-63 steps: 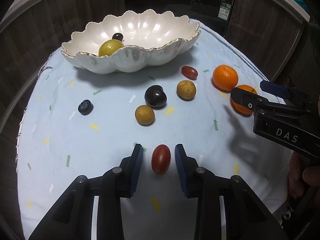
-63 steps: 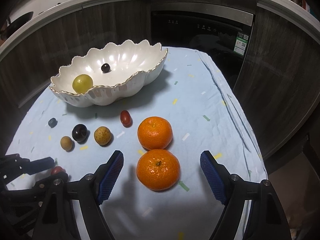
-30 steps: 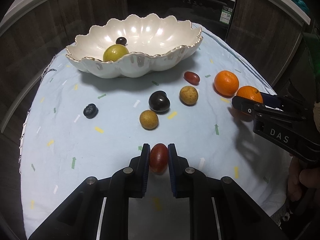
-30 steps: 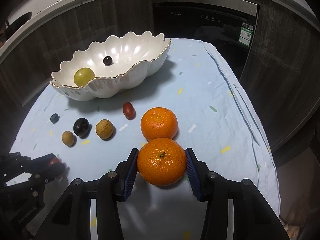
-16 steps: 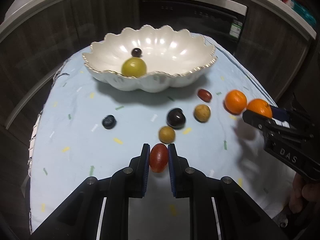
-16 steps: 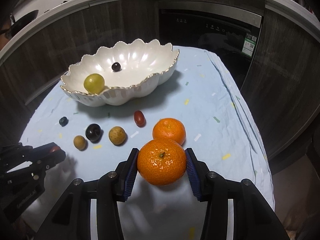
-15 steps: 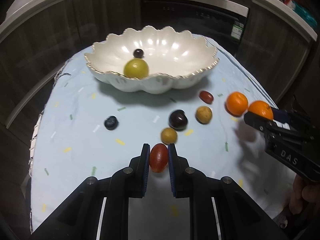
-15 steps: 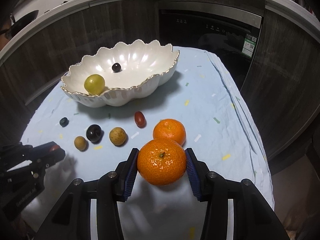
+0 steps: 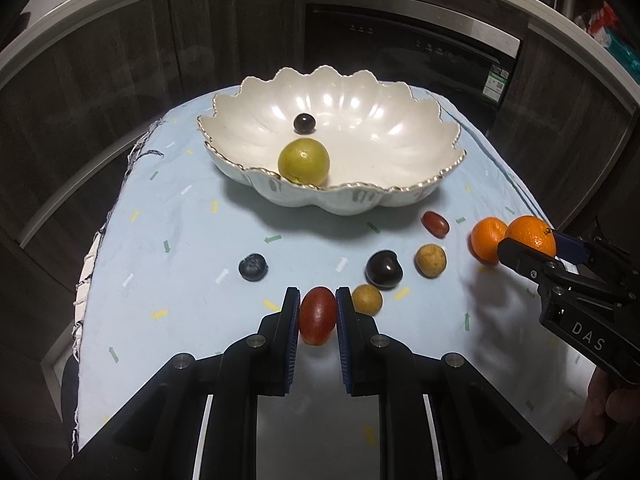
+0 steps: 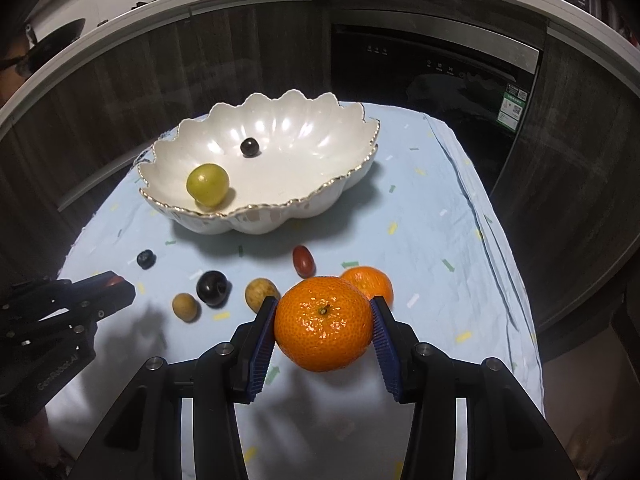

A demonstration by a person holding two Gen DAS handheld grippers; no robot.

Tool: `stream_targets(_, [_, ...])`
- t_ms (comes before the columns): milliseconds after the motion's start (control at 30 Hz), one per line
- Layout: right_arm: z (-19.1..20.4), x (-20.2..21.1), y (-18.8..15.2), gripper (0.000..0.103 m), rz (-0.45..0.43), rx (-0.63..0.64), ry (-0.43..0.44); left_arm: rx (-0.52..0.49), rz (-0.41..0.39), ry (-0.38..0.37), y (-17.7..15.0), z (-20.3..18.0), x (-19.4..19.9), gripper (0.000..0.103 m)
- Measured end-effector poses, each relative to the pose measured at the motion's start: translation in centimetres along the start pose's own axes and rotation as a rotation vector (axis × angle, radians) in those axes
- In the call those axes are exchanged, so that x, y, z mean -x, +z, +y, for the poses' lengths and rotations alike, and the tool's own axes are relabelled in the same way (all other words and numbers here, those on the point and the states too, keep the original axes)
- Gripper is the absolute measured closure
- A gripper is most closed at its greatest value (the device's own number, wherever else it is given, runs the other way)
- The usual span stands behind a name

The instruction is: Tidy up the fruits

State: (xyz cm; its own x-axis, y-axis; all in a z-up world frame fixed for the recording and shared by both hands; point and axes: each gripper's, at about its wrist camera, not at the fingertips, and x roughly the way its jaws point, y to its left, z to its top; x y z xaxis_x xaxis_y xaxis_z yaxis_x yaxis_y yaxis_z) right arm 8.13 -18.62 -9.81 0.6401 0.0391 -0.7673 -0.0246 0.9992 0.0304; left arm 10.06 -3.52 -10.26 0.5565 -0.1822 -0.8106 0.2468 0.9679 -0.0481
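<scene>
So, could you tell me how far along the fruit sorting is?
Done: a green fruit and a dark berry lie in the bowl. In hand: left gripper grips a red fruit, right gripper an orange. Six fruits remain on the cloth.

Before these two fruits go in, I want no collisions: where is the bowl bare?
The white bowl is bare across its right half, beside the dark grape. The green fruit crowds the left near rim. On the cloth, small fruits cluster before the bowl.
</scene>
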Motion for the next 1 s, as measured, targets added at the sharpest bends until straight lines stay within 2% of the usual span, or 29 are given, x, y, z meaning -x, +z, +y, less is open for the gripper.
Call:
stream_targets(433, [1.1,-0.2,3.7,0.056,-0.022,0.006,0.018,0.045,-0.004,0.007,3.0,1.8,-0.2,0.084])
stream_targets(1000, [1.2,-1.8,8.7,0.056,-0.063,-0.002,0.023,0.039,-0.055,0.026,9.6,3.7,-1.0,0.084])
